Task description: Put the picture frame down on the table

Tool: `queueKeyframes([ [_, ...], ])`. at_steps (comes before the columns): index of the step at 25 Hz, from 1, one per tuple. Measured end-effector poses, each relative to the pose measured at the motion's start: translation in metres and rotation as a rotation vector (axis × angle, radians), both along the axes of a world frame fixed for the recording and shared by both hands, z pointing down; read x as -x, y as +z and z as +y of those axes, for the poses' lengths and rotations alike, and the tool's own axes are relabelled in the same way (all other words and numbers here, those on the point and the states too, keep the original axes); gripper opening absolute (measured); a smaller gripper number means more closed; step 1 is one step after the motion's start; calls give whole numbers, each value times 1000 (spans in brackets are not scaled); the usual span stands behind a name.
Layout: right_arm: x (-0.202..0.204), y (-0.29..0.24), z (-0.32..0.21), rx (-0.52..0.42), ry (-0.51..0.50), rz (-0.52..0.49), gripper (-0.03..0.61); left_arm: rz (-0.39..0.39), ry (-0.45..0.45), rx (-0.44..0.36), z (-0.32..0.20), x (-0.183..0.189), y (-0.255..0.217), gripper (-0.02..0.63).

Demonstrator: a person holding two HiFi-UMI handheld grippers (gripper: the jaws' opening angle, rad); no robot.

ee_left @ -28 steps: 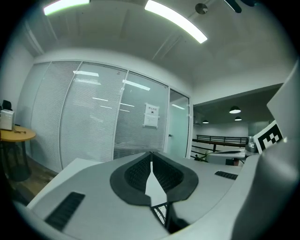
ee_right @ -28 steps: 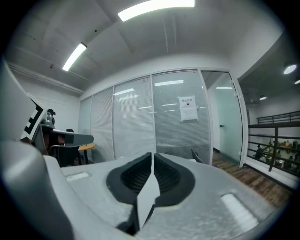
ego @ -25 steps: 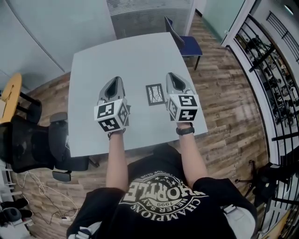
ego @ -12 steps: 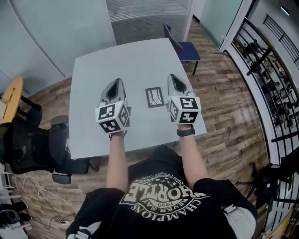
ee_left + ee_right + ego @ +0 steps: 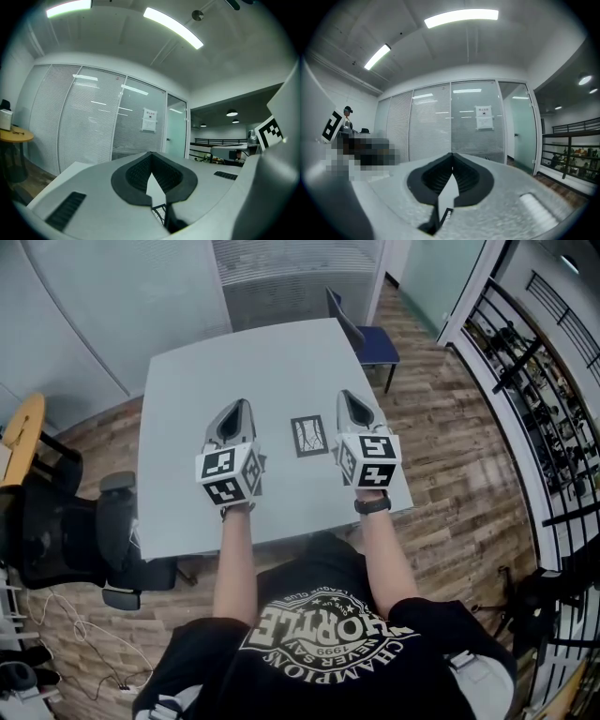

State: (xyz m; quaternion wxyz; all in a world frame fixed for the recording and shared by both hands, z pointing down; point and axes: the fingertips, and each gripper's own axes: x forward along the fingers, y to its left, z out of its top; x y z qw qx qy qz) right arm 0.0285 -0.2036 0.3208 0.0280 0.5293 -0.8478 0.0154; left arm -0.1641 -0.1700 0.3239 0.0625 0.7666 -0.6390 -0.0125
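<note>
The picture frame (image 5: 309, 435), small with a dark rim and a line drawing in it, lies flat on the grey table (image 5: 262, 362), between my two grippers. My left gripper (image 5: 241, 406) hovers just left of the frame, shut and holding nothing. To the frame's right my right gripper (image 5: 345, 396) is likewise shut and holds nothing. In the left gripper view the jaws (image 5: 151, 155) meet at their tips, and a corner of the frame (image 5: 161, 213) shows through the gap below. The right gripper view shows closed jaws (image 5: 452, 155) with a sliver of the frame (image 5: 445, 215) beneath.
A blue chair (image 5: 372, 334) stands at the table's far right corner. To the left of the table are a black office chair (image 5: 56, 535) and a yellow round table (image 5: 22, 430). A black railing (image 5: 539, 381) runs along the right. Glass partitions with blinds (image 5: 300, 277) close the far side.
The head view has shifted slightly, so the table sits a little lower in the picture. Both grippers stay shut beside the frame, which has not moved.
</note>
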Motion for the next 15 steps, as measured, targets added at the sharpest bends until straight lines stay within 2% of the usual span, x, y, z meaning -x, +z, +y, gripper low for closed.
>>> queueKeyframes([
  [15,-4,26,-23,49,21,32,-2,24,14,59,-28,-3,31,6],
])
